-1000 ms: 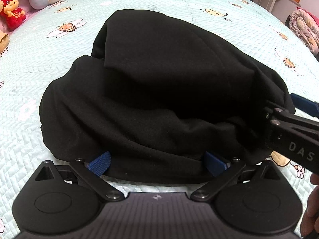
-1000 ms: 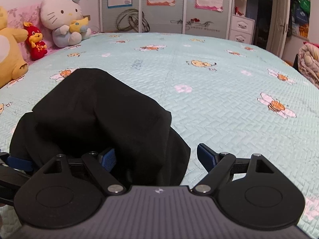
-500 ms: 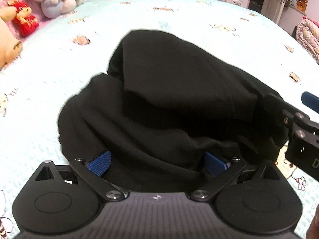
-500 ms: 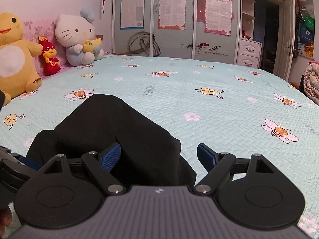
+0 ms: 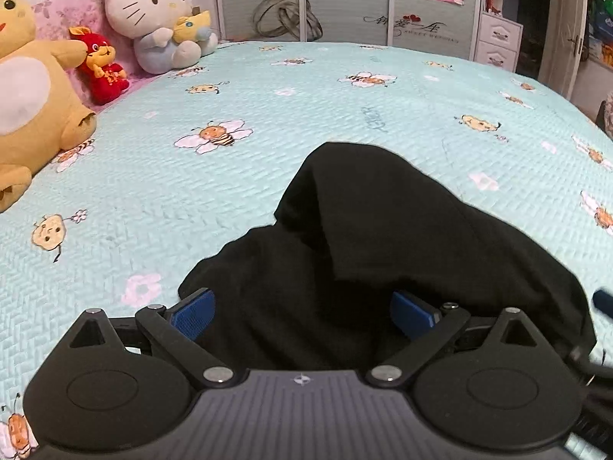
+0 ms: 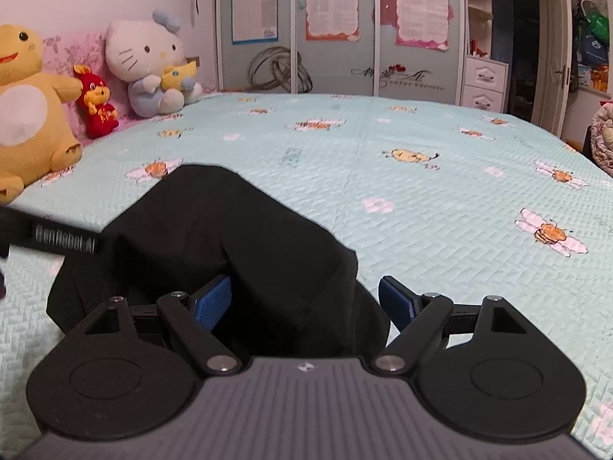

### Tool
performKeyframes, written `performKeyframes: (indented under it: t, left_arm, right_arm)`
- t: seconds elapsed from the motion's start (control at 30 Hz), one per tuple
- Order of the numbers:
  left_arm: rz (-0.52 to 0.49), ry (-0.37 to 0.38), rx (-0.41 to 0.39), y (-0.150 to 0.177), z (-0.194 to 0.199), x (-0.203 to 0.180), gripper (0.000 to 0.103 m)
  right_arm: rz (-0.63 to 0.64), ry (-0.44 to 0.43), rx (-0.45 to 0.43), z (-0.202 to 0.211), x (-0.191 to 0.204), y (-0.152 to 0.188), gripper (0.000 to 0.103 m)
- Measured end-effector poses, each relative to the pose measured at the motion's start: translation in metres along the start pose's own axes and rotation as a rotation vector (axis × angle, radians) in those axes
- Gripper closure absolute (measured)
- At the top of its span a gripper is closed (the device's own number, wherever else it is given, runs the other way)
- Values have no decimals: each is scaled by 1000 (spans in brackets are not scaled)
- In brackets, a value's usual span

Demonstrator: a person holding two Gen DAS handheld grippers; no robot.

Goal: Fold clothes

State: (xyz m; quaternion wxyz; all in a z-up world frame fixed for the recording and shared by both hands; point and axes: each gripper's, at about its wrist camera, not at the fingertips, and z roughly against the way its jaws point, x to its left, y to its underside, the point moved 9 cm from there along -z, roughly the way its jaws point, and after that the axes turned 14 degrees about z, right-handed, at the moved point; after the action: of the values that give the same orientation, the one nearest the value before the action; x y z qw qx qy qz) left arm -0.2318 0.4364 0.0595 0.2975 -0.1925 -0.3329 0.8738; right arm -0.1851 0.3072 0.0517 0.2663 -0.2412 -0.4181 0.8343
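On the near part of the mint-green bee-print quilted bed (image 5: 268,88), the black soft-fabric garment (image 5: 383,249) sits bunched and part-folded btwn spread, released jaws of left gripper (image 5: 302,312) & right gripper (image 6: 304,301); final tidying prob. left.

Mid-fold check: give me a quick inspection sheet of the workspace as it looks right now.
Surface: bed with a mint quilted cover printed with bees and flowers.
Job's things: one black garment, bunched up, its near edge lying between the blue pads of both tools.
Clutter: nothing seen on the cover near the garment.
Grippers: left hand-held gripper jaws wide, cloth between them, not clamped; right hand-held gripper likewise wide.
Cables: grey coiled hose or cable at the wardrobe.
Surroundings: plush toys along the bed's left edge, wardrobe doors with posters, white drawers, open doorway to the right.
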Motion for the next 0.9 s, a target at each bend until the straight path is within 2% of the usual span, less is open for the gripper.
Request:
performKeyframes:
  t: [0.1,0.27,0.33,0.37,0.47,0.6,0.77,0.9]
  left_arm:
    - [-31,54,57,7,-7,-13,2]
    - [-100,184,226,37,-1,-44,2]
    - [-123,245,240,50,8,-59,2]
    - [-136,266,238,55,13,-66,2]
    - [-208,261,199,63,24,-85,2]
    - [-298,293,194,73,40,-112,2]
    - [-378,322,188,84,55,-132,2]
    - [-382,341,182,87,63,-140,3]
  right_arm:
    - [-30,4,42,-4,-4,9,19]
    - [-167,-2,88,2,-27,30,19]
    - [-239,-7,98,7,-37,39,19]
    - [-276,-12,104,9,-42,46,19]
    - [-377,-17,137,17,-54,65,19]
    - [-492,4,170,34,-68,86,19]
    - [-523,46,184,49,-82,100,19]
    - [-534,50,178,53,-91,102,19]
